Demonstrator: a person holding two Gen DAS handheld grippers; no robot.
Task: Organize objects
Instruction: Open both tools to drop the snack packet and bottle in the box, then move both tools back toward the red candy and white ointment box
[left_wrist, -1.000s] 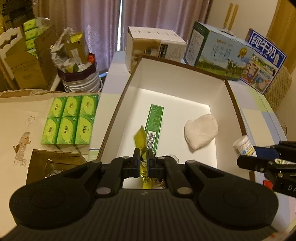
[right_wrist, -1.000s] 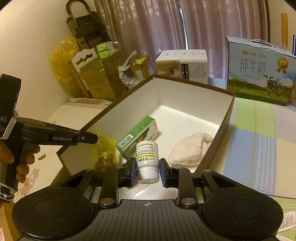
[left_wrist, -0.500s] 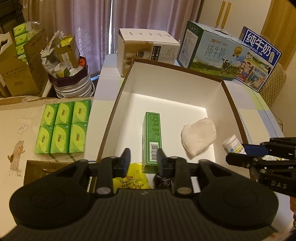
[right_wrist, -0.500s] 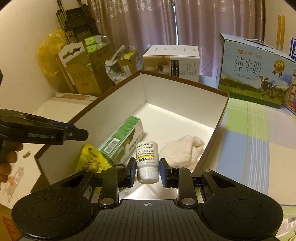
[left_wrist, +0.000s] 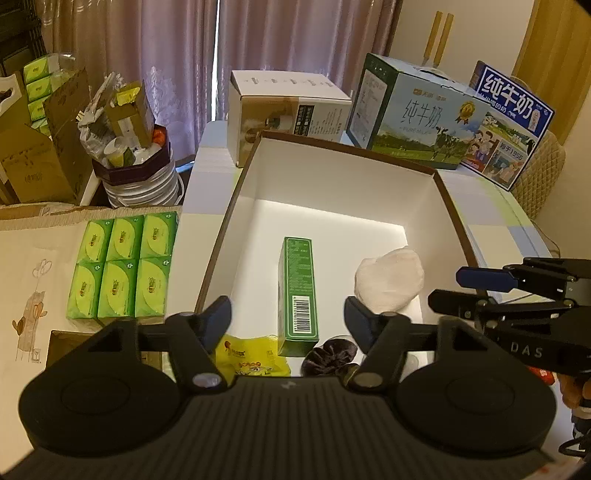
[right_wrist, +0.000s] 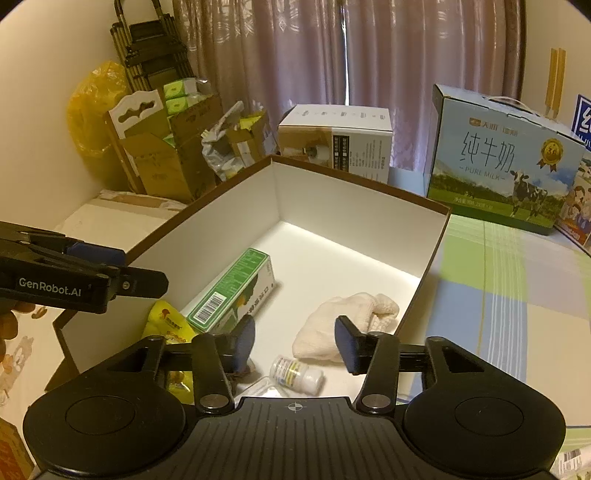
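My left gripper (left_wrist: 288, 319) has just been opening, jaws wide and empty; the yellow packet (left_wrist: 255, 356) lies by the box's (right_wrist: 354, 192) near wall; my right gripper (right_wrist: 295, 341) has just been parting too, nothing between; the pill bottle (right_wrist: 297, 374) lies on its side near the near-right corner, beside the white cloth (right_wrist: 343, 317).

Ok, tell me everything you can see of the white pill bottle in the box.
The white pill bottle lies on its side on the white floor of the open box, cap pointing right, its label printed with a yellow band. It looks like plastic. It rests free below the open right tool, near the cream cloth; contact unclear.
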